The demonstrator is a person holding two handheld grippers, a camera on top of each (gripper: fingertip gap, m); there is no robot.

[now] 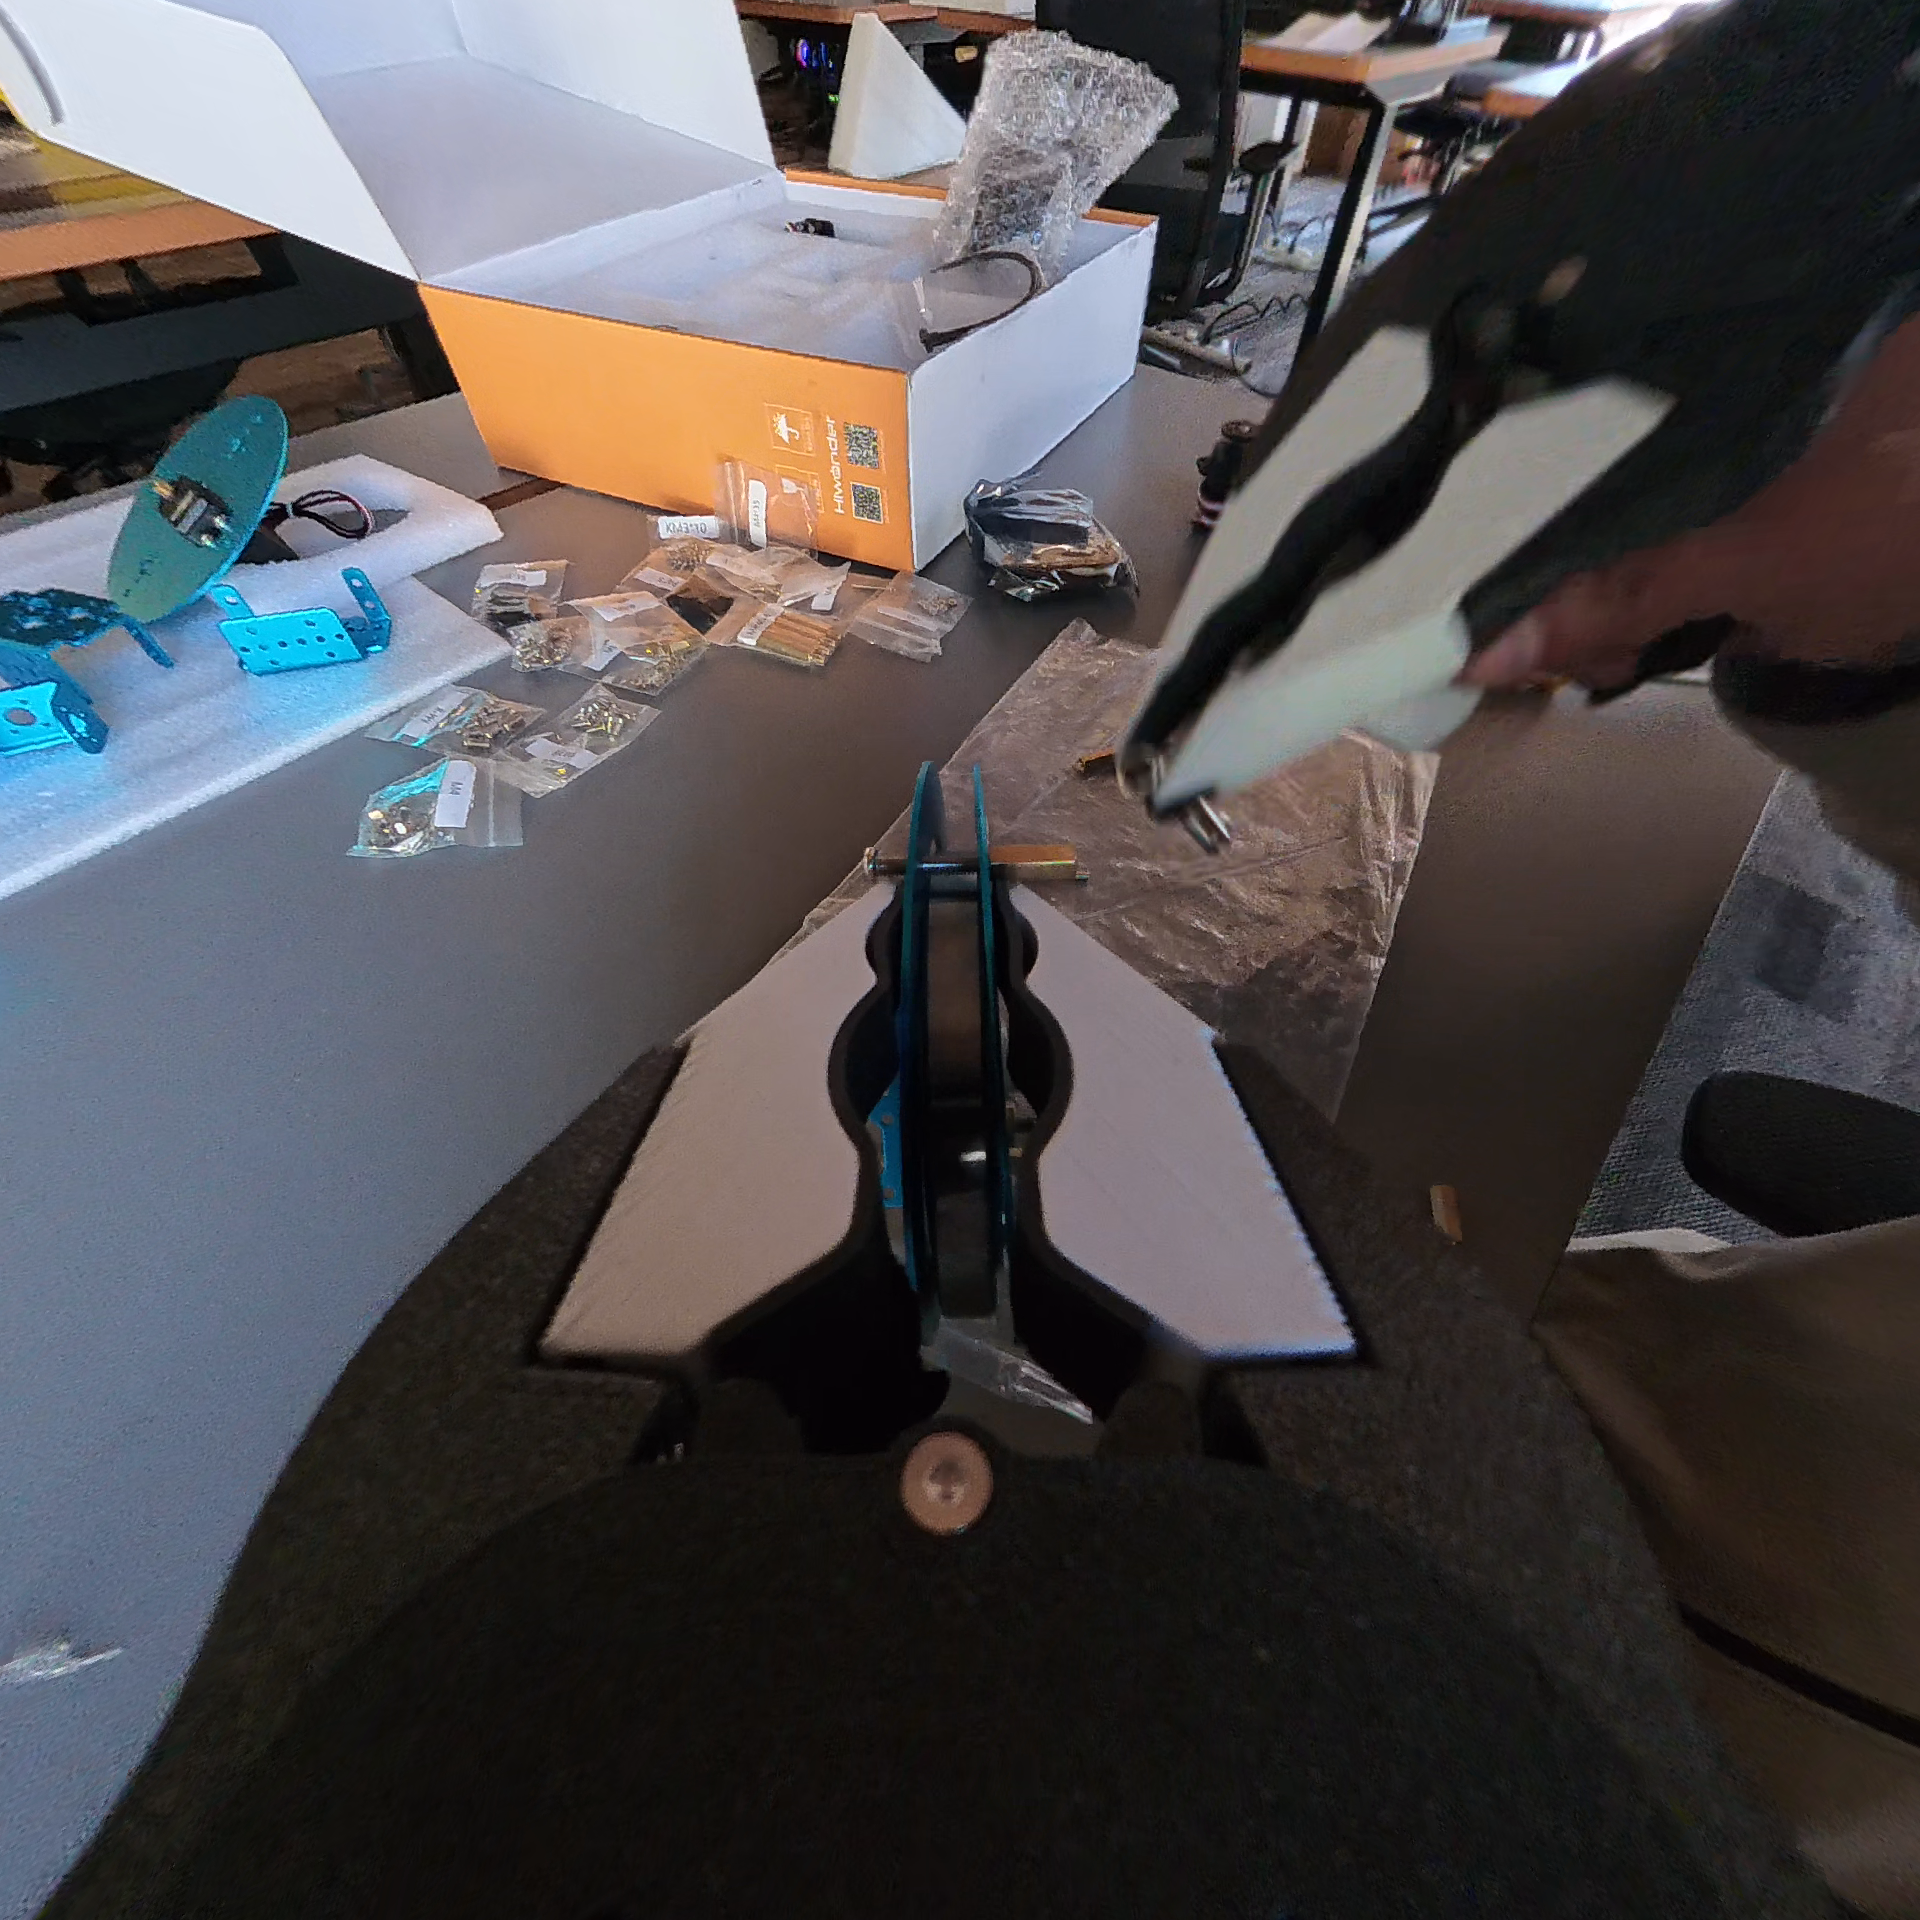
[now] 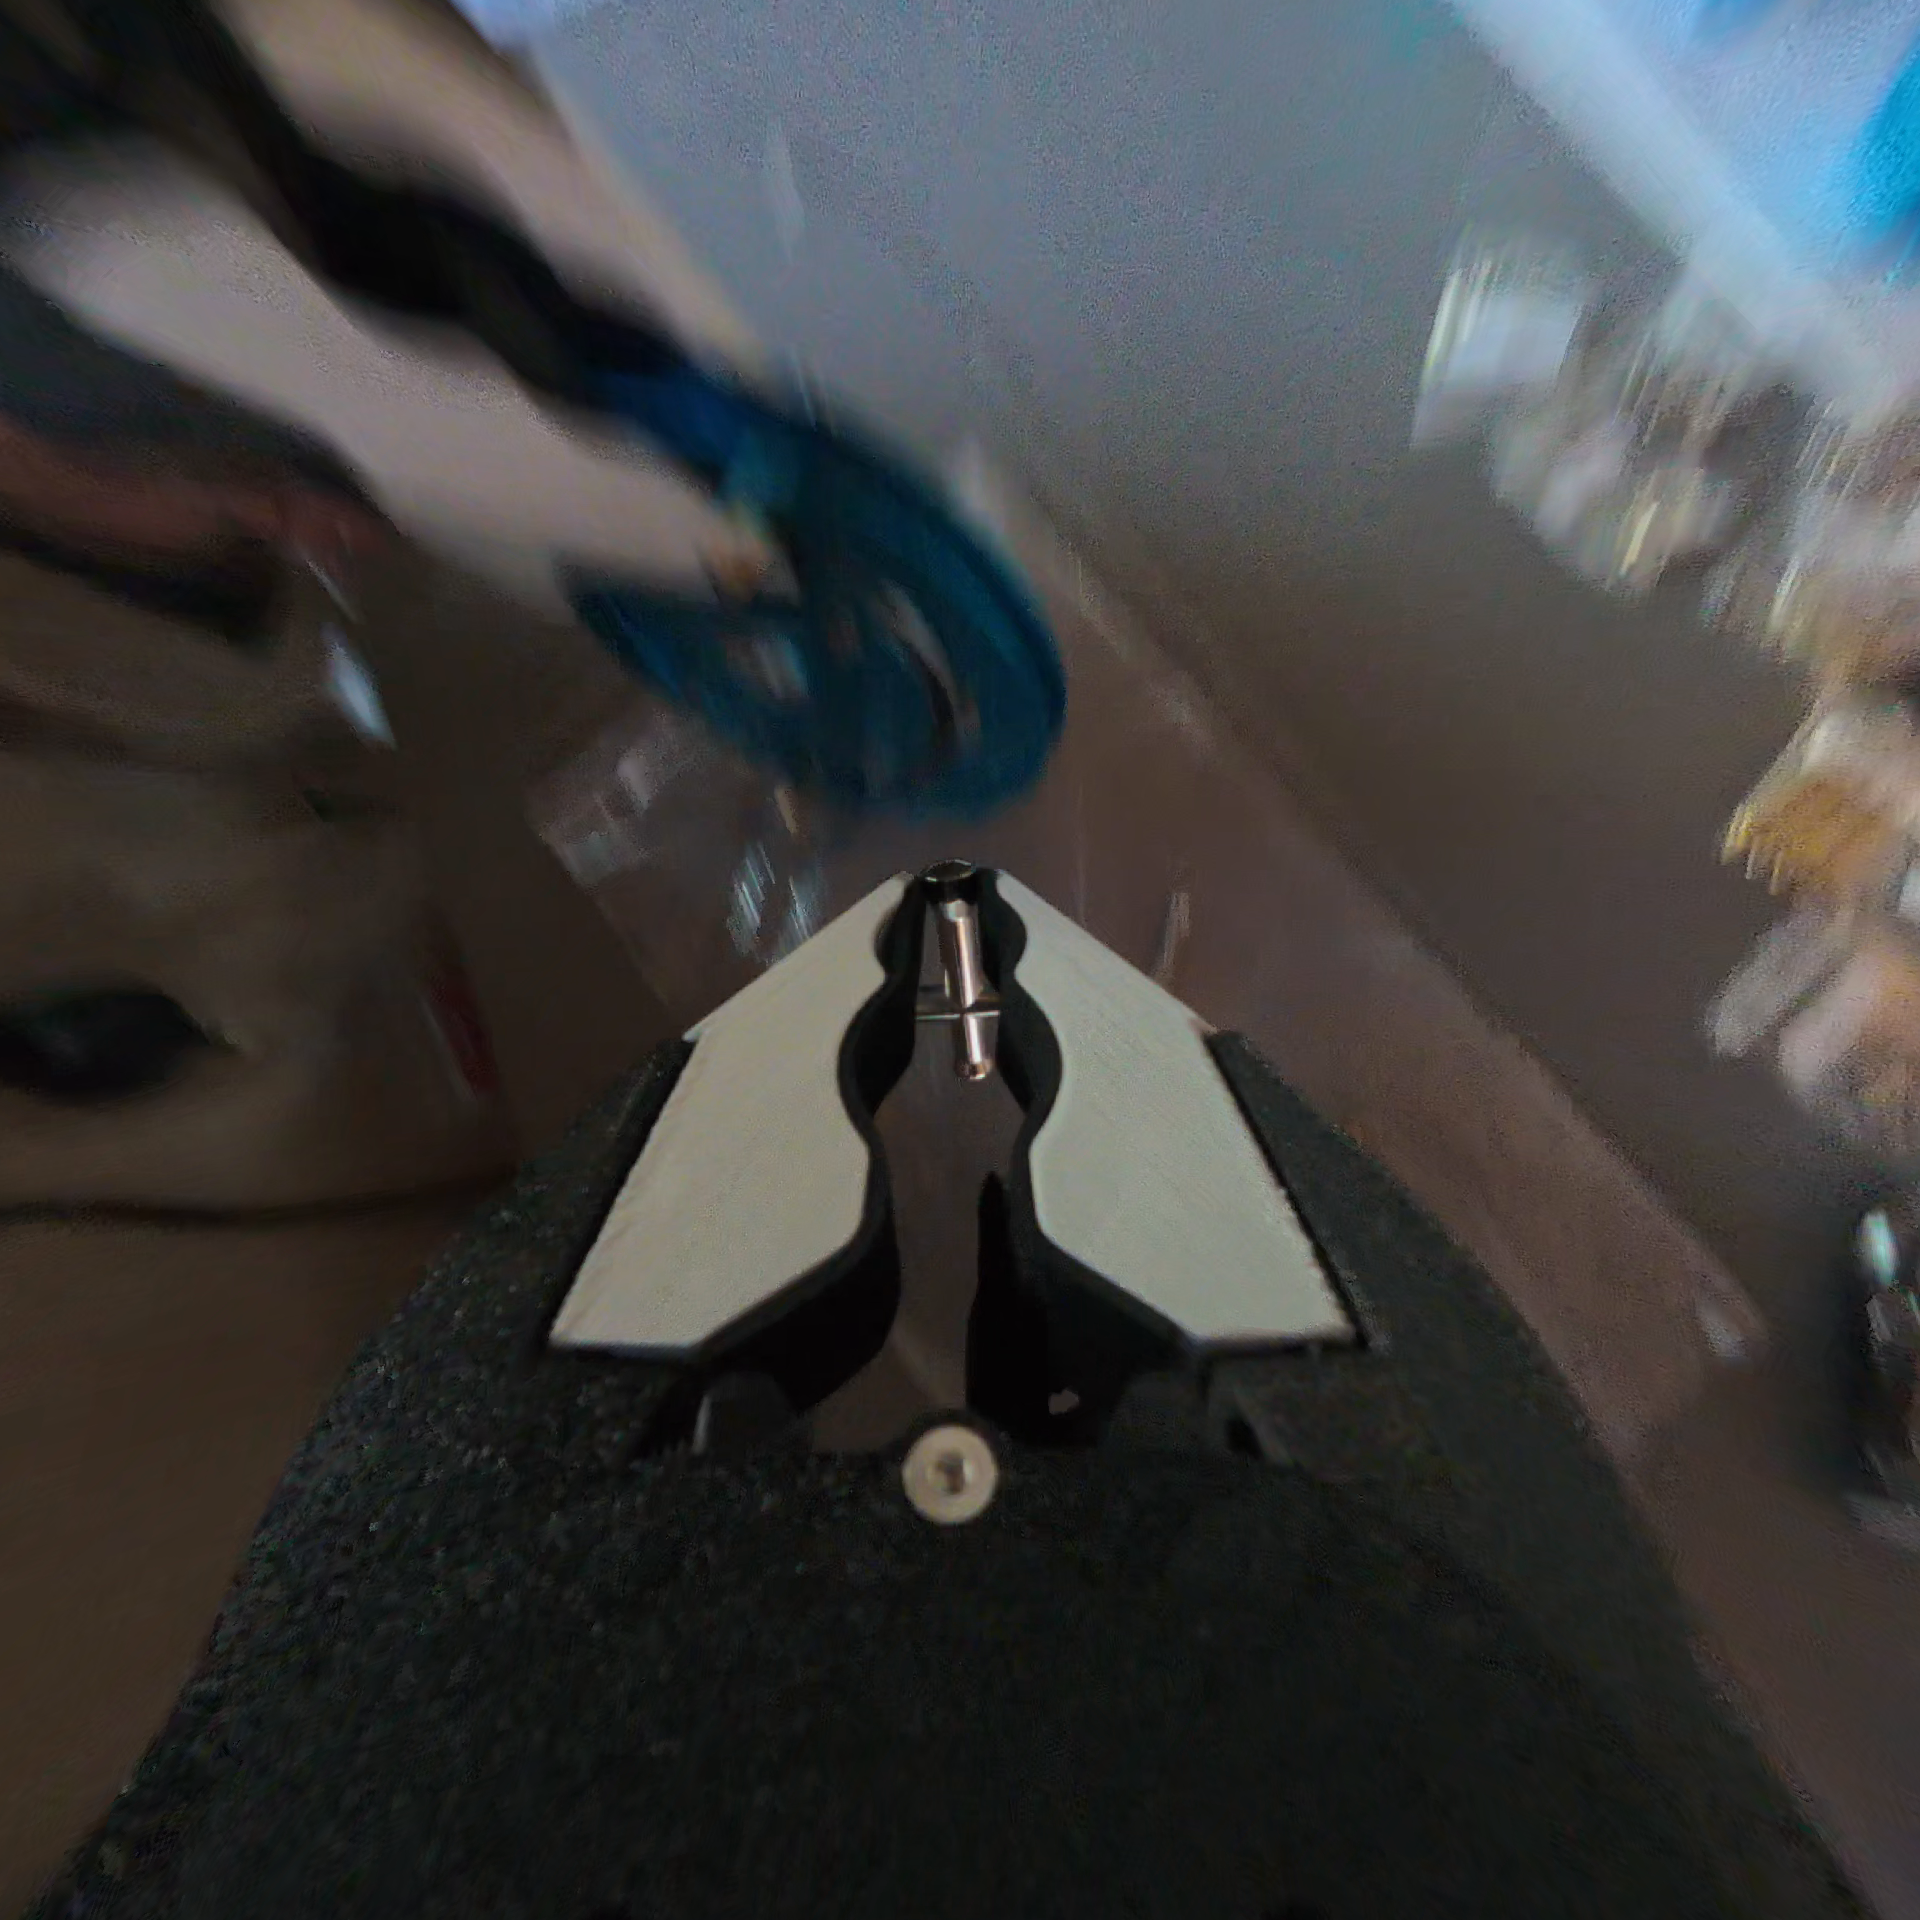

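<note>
My left gripper [image 1: 948, 883] is shut on a blue twin-disc metal assembly [image 1: 951, 1039] held edge-on above the grey table [image 1: 312, 1091]. A screw and a brass standoff [image 1: 1029, 858] stick out sideways through the discs. My right gripper [image 2: 951, 883] is shut on a small silver metal pin [image 2: 961, 971]. In the left wrist view the right gripper [image 1: 1164, 779] hovers to the upper right of the discs, with the pin [image 1: 1205, 826] at its tips. In the blurred right wrist view the blue disc assembly [image 2: 883, 665] shows ahead, held by the left gripper.
An open orange and white box [image 1: 727, 343] stands at the back, with bubble wrap [image 1: 1049, 135]. Several small bags of screws [image 1: 582, 665] lie on the table. Blue metal brackets [image 1: 301, 634] and a blue disc [image 1: 197, 509] rest on white foam at left. Clear plastic wrap [image 1: 1195, 831] lies under the grippers. The tips of one gripper are about 6 cm away from the tips of the other.
</note>
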